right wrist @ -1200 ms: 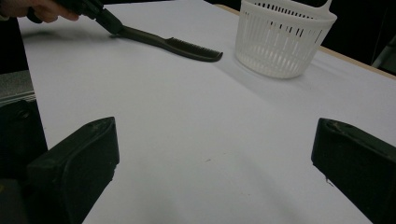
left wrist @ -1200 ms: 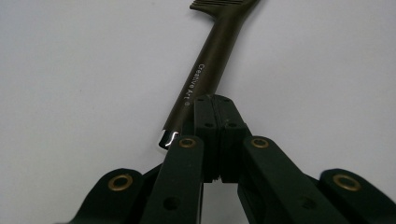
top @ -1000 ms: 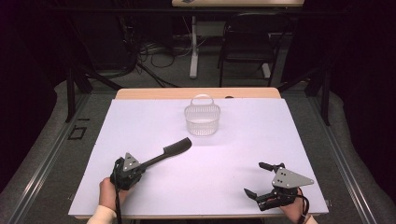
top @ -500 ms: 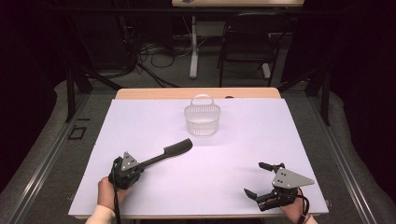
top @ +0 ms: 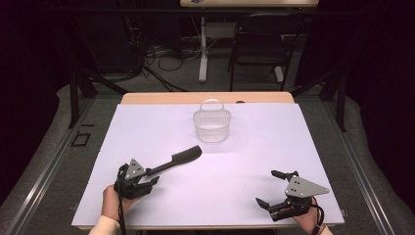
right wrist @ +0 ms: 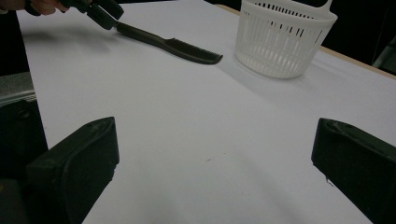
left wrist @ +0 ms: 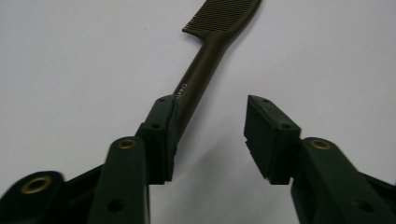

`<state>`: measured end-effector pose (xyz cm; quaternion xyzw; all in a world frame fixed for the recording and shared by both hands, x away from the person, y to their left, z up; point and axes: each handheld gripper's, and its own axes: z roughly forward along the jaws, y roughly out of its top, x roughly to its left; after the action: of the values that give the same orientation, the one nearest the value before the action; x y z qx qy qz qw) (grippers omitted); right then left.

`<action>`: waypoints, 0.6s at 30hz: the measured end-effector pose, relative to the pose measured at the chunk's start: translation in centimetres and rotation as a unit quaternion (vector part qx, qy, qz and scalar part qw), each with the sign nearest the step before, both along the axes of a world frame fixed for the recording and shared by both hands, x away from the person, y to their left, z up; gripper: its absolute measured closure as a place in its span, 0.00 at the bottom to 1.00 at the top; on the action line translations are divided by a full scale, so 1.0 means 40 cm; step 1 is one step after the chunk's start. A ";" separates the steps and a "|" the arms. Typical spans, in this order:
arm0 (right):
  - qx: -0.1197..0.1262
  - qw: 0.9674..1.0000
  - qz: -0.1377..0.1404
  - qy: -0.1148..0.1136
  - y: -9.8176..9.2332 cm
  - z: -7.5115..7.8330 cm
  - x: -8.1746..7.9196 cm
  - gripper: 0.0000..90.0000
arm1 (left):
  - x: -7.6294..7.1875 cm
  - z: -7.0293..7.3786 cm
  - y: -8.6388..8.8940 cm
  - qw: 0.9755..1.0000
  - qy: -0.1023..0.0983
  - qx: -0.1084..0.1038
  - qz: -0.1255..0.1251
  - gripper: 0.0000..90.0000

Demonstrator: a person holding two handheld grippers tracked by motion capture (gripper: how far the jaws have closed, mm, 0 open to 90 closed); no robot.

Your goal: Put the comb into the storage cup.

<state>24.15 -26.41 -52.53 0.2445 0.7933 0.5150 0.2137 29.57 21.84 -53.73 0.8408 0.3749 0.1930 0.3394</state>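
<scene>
Now that the jaws of your left tool (top: 149, 177) have just been opening, the dark comb (top: 177, 159) is no longer pinched. Its handle sits between the jaws and leans on one of them, while the other stands clear. The comb lies flat on the white counter (top: 254, 147), in the same spot as a second ago, with its teeth pointing to 2 o'clock. The white basket (top: 212, 125) waits well apart at 1 o'clock from the comb. I think you have let the comb go. Your right tool (top: 274, 188) rests wide open with nothing in it.
</scene>
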 end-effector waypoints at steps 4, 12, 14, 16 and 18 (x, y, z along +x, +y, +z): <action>0.001 1.000 -0.002 -0.001 -0.001 0.000 0.000 0.00 | 0.001 0.004 -0.002 1.000 0.001 0.005 -0.001 0.42; 0.000 1.000 -0.003 0.000 0.000 -0.002 0.001 0.00 | 0.009 0.012 -0.003 1.000 0.005 0.008 -0.006 0.27; -0.001 1.000 -0.003 0.001 0.001 -0.003 0.000 0.00 | 0.012 0.015 -0.004 1.000 0.009 0.014 -0.008 0.22; -0.002 1.000 -0.005 0.002 0.002 -0.003 0.000 0.00 | 0.015 0.015 -0.006 1.000 0.014 0.018 -0.006 0.14; -0.002 1.000 -0.005 0.003 0.002 -0.004 0.001 0.00 | 0.017 0.016 -0.007 1.000 0.019 0.024 -0.006 0.10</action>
<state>24.18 -26.33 -52.69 0.2499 0.7934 0.5118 0.2145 30.26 21.55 -53.10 0.8544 0.3720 0.1836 0.3131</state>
